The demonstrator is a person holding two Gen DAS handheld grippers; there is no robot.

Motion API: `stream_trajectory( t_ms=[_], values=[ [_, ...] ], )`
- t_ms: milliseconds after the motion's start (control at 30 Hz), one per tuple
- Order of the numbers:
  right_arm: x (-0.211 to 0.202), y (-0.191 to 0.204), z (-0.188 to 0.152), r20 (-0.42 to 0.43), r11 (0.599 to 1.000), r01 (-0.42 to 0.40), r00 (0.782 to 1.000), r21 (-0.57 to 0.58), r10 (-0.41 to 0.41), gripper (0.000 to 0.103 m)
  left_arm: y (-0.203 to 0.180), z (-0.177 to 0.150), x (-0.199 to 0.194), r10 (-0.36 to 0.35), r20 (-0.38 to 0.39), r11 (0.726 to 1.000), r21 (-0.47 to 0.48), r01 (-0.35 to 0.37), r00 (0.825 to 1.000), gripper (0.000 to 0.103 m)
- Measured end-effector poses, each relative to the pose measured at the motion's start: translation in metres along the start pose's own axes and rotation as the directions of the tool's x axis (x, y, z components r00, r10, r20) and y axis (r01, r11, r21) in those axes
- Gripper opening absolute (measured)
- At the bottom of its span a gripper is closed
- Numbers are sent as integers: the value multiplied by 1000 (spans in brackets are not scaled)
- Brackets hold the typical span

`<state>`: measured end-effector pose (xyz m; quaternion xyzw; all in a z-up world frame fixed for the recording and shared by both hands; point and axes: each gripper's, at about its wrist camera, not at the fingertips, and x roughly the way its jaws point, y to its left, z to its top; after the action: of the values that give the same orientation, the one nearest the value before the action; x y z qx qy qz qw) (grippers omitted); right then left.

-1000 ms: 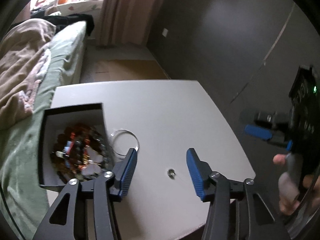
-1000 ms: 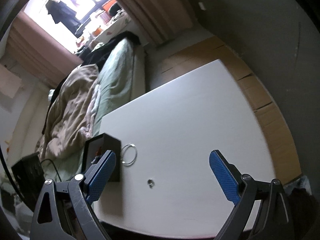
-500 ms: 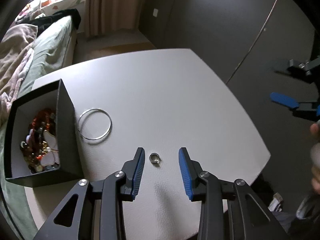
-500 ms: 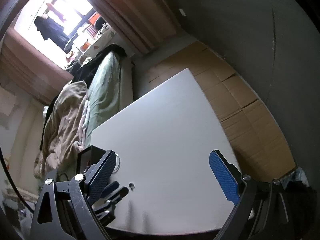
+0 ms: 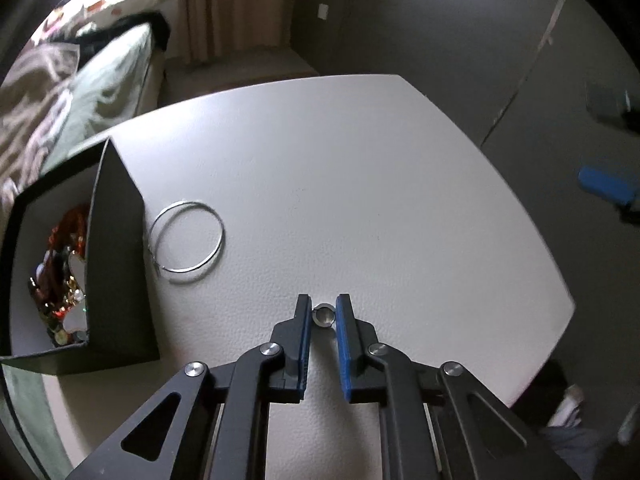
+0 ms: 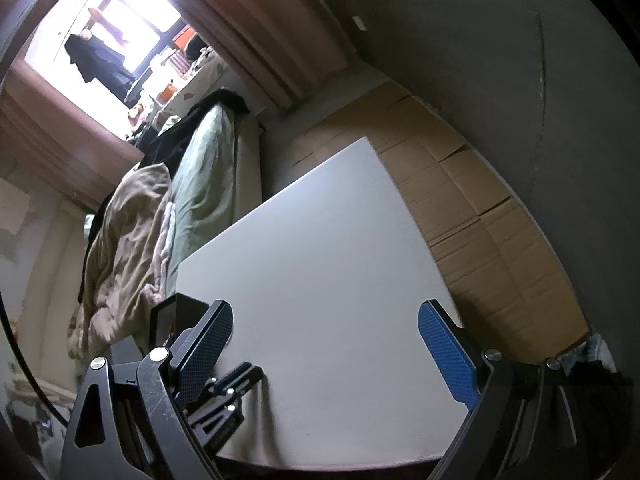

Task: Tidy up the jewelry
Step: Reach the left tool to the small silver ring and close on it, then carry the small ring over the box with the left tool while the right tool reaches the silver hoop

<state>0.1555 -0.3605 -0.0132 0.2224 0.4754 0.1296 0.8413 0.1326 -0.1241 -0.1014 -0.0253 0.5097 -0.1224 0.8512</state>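
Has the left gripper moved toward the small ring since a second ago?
Yes. The left gripper came down onto the white table, closing around the small ring.

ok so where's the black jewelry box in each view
Left wrist view: black jewelry box at the left edge, on the white table, left of the bangle.
Right wrist view: lower left, partly hidden behind the right claw's left finger.
Shared landmark: the green bed.

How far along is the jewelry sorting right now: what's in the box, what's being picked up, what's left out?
Done: beaded pieces already lie in the black open box. In hand: the left claw has just been closing around the small silver ring on the white table, pads at its sides, not yet lifted. Left: the thin silver bangle beside the box. The right claw is open, empty.
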Motion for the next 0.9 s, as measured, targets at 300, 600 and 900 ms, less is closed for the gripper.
stream_trajectory(
  t_ms=[300, 600, 900],
  values=[
    [34, 30, -8, -80, 998, -37, 996, -48, 33, 85, 46, 22, -66, -33, 164, 994, -98, 49, 986, 12],
    [73, 70, -20, -158, 992, -59, 987, -114, 40, 72, 84, 23, -96, -24, 223, 980, -186, 67, 974, 12],
    [109, 103, -35, -229, 983, -133, 968, -125, 102, 58, 114, 23, -110, -6, 258, 970, -234, 68, 966, 12]
  ],
)
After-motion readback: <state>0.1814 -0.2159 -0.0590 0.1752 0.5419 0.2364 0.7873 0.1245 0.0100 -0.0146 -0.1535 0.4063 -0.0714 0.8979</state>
